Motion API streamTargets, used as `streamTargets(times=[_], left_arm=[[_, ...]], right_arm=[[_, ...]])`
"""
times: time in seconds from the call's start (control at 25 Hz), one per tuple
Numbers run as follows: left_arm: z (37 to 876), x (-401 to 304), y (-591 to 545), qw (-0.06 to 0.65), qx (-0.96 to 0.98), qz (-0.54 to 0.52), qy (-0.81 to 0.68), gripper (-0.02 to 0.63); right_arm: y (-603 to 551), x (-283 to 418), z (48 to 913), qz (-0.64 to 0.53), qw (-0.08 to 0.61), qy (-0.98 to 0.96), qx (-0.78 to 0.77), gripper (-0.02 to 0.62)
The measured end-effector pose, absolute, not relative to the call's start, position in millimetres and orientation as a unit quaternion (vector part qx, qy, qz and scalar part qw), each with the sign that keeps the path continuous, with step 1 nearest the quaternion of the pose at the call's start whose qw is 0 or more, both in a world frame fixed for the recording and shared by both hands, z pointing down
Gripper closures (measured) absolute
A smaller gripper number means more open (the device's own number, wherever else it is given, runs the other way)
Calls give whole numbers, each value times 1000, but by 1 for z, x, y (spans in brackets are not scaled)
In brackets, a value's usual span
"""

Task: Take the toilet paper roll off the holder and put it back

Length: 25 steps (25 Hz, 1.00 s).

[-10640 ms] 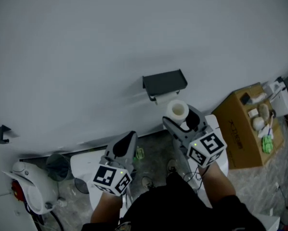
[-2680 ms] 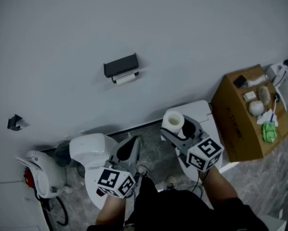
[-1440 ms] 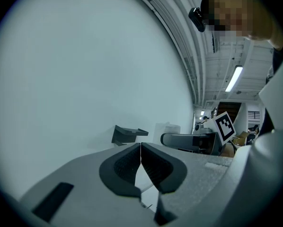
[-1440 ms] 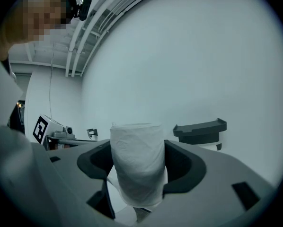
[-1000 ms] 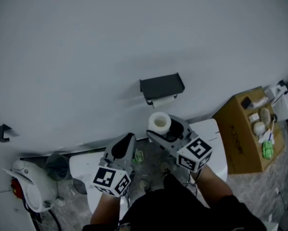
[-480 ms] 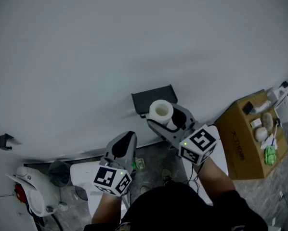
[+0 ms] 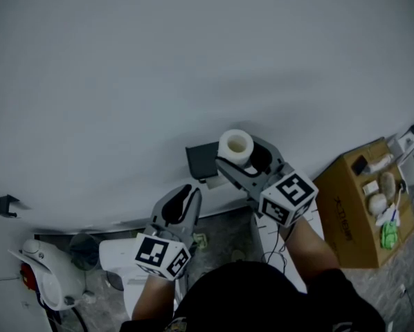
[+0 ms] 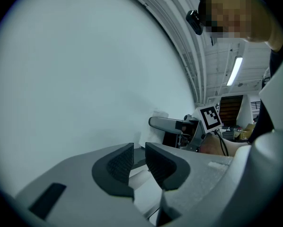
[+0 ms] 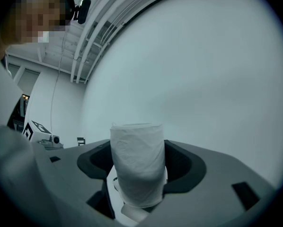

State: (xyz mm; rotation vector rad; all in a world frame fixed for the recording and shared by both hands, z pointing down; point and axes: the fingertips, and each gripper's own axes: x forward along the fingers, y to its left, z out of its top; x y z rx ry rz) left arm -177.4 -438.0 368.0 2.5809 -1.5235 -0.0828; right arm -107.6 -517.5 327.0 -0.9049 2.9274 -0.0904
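So, your right hand-held gripper is clamped on the toilet paper roll, standing upright, and the holder sits just left of it on the wall.

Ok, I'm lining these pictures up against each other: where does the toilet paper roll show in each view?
Head view: toilet paper roll just above centre, upright in the right gripper, beside the dark holder.
Left gripper view: a faint pale shape right of centre, over the right gripper's jaw; probably it.
Right gripper view: bottom centre, between the jaws.
Shared landmark: the plain pale wall behind it.
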Motion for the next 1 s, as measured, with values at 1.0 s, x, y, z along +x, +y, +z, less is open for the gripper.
streamTargets(times=[1.0], left_arm=[[385,-171,-502,90,859,-14,-503,517]], right_arm=[[-589,-100,375,-52,-2,953,-299,288]])
